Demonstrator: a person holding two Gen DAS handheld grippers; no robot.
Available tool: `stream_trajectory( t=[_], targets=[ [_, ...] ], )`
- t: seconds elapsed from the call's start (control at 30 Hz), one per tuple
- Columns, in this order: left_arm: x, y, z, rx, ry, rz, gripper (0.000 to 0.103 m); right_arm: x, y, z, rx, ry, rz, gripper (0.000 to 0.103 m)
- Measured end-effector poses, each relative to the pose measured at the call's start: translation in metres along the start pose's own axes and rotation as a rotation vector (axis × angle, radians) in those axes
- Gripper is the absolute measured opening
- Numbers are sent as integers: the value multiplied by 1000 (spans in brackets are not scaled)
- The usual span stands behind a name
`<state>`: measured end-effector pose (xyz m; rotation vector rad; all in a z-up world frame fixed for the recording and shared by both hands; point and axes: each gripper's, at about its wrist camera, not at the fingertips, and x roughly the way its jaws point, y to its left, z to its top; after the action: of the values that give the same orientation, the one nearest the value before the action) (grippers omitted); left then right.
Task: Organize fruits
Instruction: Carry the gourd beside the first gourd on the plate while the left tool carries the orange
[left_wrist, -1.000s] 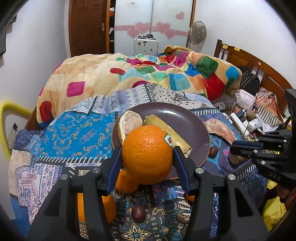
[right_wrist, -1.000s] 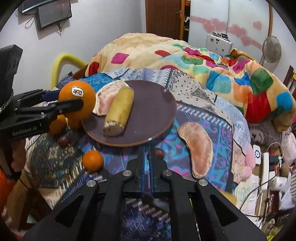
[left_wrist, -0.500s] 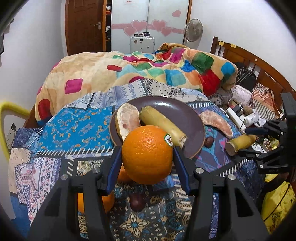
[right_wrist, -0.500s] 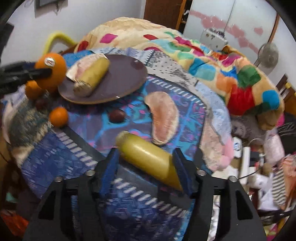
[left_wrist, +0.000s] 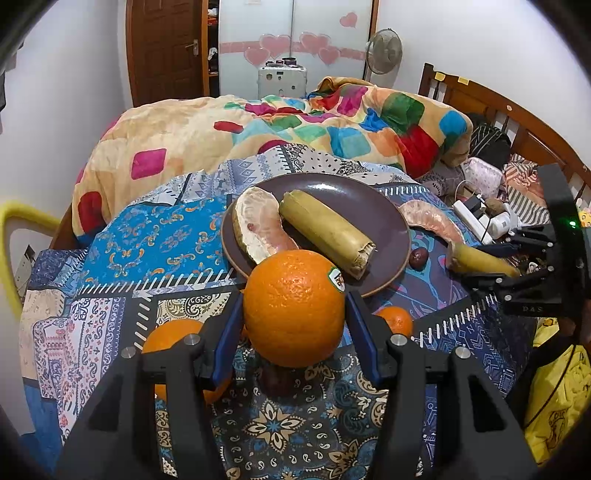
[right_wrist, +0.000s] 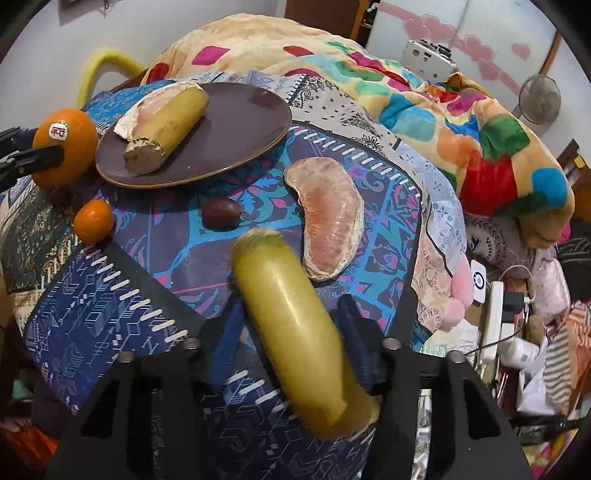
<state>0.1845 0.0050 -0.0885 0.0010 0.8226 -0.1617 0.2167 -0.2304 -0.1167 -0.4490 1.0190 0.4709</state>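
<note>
Two sets of tongs work over a patchwork-covered surface (left_wrist: 155, 251) at the foot of a bed, each carrying fruit toward a shared brown plate (left_wrist: 384, 218). The left tongs (left_wrist: 294, 314) clamp a large stickered orange (left_wrist: 293, 308) at its widest part and hold it just in front of the plate's near rim, apparently poised to set it down there. The right tongs (right_wrist: 291, 332) have just been closing on a yellow-green sugarcane piece (right_wrist: 291, 325), which lies lengthwise between the jaws and sticks out well past them; motion blur leaves unclear whether both pads press on it firmly. The plate already holds 1 pomelo segment (left_wrist: 258, 229) and 1 other sugarcane piece (left_wrist: 325, 230) lying side by side, which suggests like fruits are being gathered in one place. Still loose on the cloth are a 2nd pomelo segment (right_wrist: 328, 221) just beside the plate, a dark date-like fruit (right_wrist: 221, 213), a small tangerine (right_wrist: 93, 220) and another orange (left_wrist: 170, 336) partly hidden behind the left tongs. Judging by this layout, the sorting is roughly half done, and the long, smooth cane looks likely to tilt if gripped off-centre.
</note>
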Motion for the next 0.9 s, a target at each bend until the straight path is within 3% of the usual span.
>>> stream_trajectory(
  t=[0.3, 0.6, 0.9],
  targets=[
    [0, 4, 9, -21, -17, 14, 55, -21, 14, 3, 72, -91, 49, 35],
    [12, 9, 33, -46, -37, 30, 55, -44, 17, 42, 109, -220, 80, 34],
    [38, 10, 48, -43, -15, 37, 55, -27, 27, 74, 113, -248, 115, 34]
  ],
)
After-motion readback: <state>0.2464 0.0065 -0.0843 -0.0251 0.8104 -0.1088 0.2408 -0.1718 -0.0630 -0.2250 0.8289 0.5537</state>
